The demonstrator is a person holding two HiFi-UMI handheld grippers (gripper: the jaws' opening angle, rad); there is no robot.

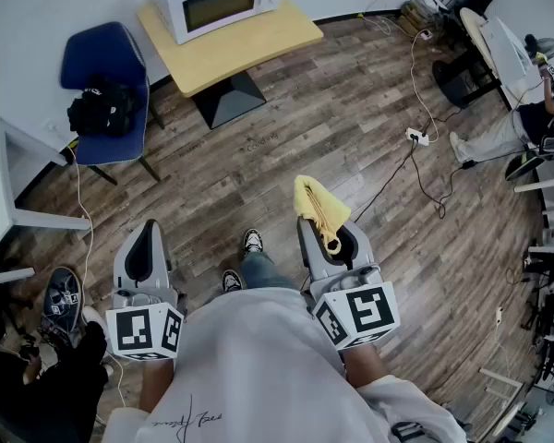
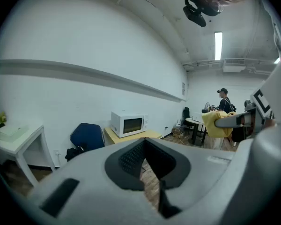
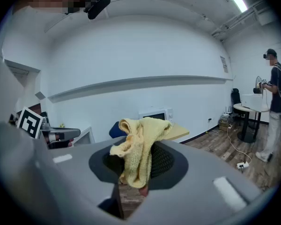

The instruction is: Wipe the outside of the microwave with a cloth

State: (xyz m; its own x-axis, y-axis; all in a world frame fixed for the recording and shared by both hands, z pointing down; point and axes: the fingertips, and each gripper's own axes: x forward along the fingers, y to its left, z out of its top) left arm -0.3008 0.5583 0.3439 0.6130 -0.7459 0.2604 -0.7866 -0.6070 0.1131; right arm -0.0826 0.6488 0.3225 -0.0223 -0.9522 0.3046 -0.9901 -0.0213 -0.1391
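A white microwave [image 1: 217, 3] stands on a small yellow table [image 1: 249, 49] against the far wall, well ahead of me. It also shows in the left gripper view as the microwave [image 2: 128, 123] and, partly hidden by the cloth, in the right gripper view as the microwave [image 3: 155, 114]. My right gripper [image 1: 328, 238] is shut on a crumpled yellow cloth [image 1: 316, 206], which sticks up from between the jaws. The same cloth [image 3: 138, 149] fills the jaw gap in the right gripper view. My left gripper [image 1: 146, 252] is shut and holds nothing. Both grippers hang over the wooden floor, far from the microwave.
A blue chair [image 1: 102, 90] with a black bag [image 1: 102, 109] stands left of the table. A white desk [image 1: 0, 201] is at the left edge. Cables and a power strip [image 1: 417, 137] lie on the floor to the right. A person [image 3: 274, 102] stands at a round table [image 3: 250, 109].
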